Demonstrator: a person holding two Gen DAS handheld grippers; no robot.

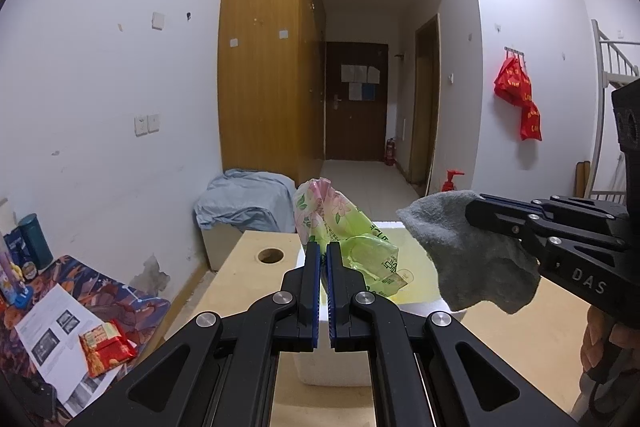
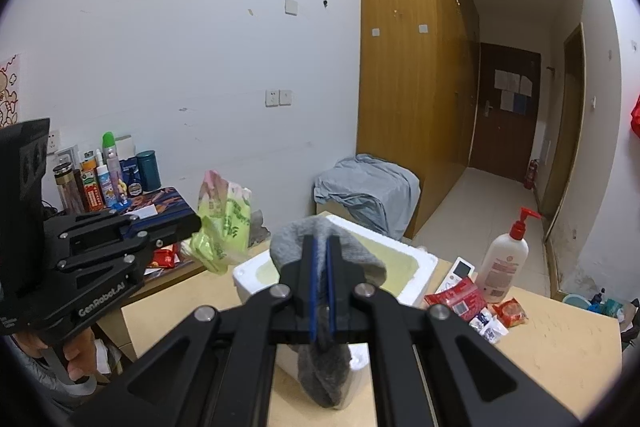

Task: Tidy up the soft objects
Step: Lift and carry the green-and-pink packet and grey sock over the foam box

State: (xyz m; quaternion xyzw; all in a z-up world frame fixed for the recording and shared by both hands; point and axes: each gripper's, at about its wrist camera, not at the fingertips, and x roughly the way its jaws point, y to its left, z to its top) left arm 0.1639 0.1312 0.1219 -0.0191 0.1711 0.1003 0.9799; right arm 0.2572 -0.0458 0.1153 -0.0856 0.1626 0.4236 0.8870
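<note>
Both wrist views look forward from close above the bench [image 1: 520, 339], facing the hallway door [image 2: 508, 115]. Each shows the white box [image 2: 420, 267] and the other hand-held gripper [image 1: 496, 211].

The white letters "DAS" are being shown on the black plastic body of the right gripper [image 1: 478, 213]. "GenRobot.AI" is being displayed in white along the black body of the left gripper [image 2: 188, 225]. Other printing is being left unreadable.

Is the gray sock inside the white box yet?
No. The gray knitted sock hangs from the right tongs, above the white foam box.
</note>
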